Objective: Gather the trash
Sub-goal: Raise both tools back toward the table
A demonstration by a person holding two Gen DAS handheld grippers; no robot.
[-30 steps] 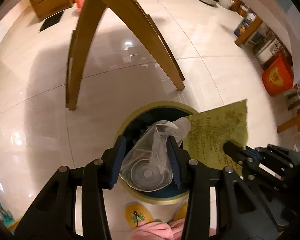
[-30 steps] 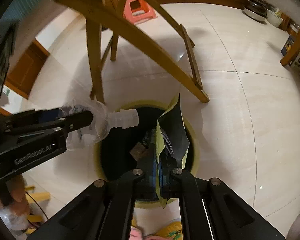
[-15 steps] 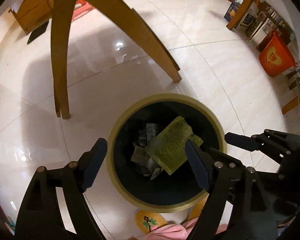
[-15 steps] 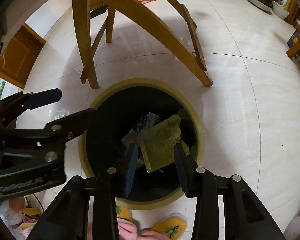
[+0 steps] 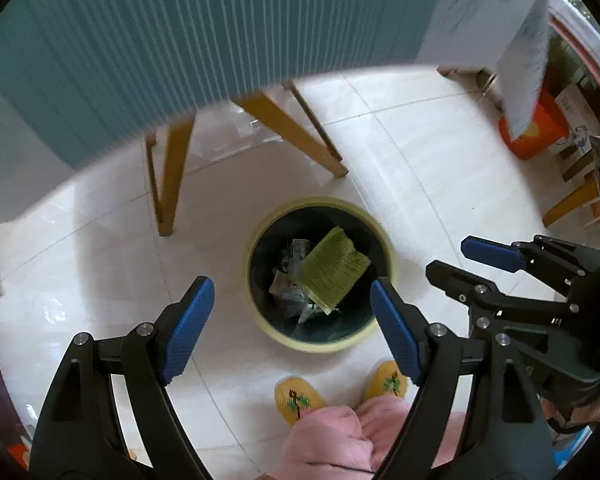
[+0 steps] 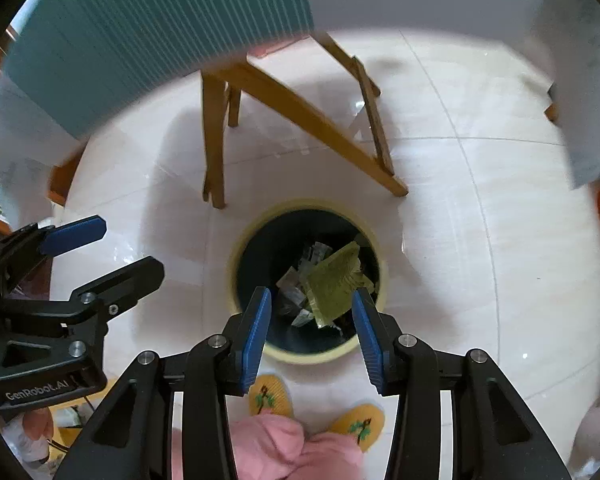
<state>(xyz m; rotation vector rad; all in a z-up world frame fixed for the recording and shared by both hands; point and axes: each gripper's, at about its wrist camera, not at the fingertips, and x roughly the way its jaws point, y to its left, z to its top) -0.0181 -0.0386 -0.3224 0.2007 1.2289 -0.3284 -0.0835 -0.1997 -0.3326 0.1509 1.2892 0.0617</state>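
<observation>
Looking down through the left wrist view, I find the left gripper [image 5: 290, 320] with its blue-padded fingers spread wide and nothing between them. Below, on the pale tiled floor [image 5: 420, 168], stands the round trash bin [image 5: 392, 264] with its yellowish rim. A green wrapper [image 5: 334, 270] lies inside it, tilted over crumpled scraps [image 5: 288, 284] that I cannot identify; the clear bottle cannot be made out among them. The right gripper [image 5: 456, 258] enters from the right edge, also parted and empty, its body cut off by the frame. A teal ribbed cloth [image 5: 160, 40], blurred, hides the top of the wooden table legs [image 5: 172, 168]. Yellow slippers [image 5: 300, 398] and pink trouser legs [image 5: 332, 440] show at the bottom edge.

From the right wrist view, I see the right gripper [image 6: 310, 322] with fingers apart, holding nothing, above the near side of the bin [image 6: 236, 264]. The wrapper [image 6: 334, 284] rests inside, partly screened by the right-hand finger. The left gripper [image 6: 116, 248] reaches in from the left, open, its rear cut off. The bin's dark interior conceals whatever lies deeper.
</observation>
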